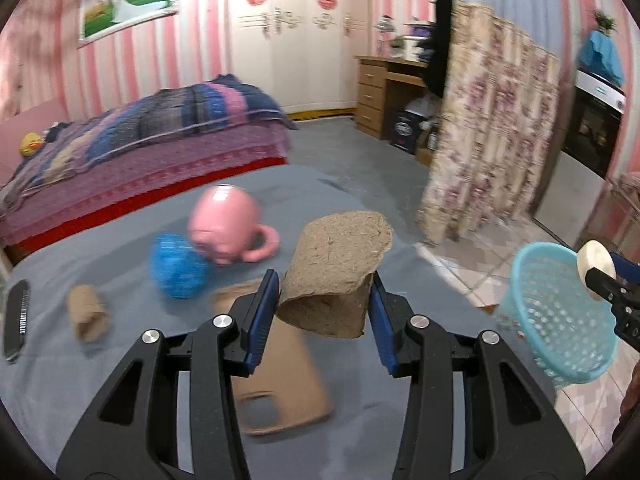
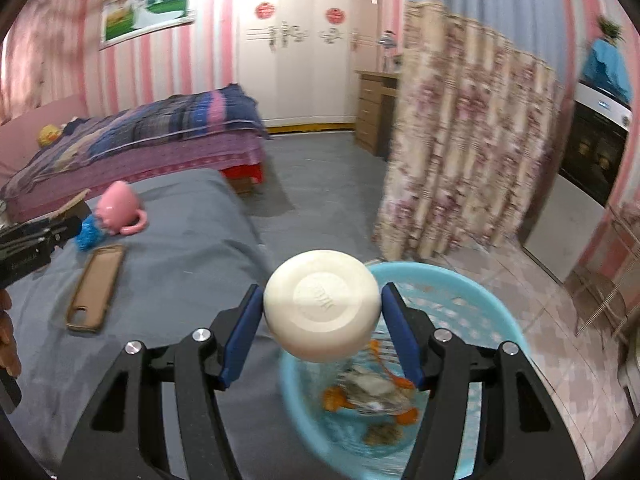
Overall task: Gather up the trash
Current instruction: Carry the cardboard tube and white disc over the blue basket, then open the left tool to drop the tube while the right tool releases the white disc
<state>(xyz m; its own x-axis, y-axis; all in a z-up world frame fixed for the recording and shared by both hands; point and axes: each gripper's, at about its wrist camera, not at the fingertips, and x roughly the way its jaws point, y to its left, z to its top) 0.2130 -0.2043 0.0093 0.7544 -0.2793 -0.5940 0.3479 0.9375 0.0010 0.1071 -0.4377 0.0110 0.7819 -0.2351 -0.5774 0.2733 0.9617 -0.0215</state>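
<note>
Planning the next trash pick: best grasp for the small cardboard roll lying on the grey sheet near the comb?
Grip the small cardboard roll across its curved sides at mid-length, coming from above. It lies on its side on the grey sheet, apart from the blue ball and the comb, so both flanks look clear. Probably squeeze lightly: it looks hollow and already creased.

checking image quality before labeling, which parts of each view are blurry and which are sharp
Left wrist view: pink mug and blue ball are smeared by motion, while the cardboard piece in the left gripper stays sharp. Right wrist view: the soap bar in the right gripper is crisp; the blue basket and its contents blur. Fisheye bends both rooms' edges.
</note>
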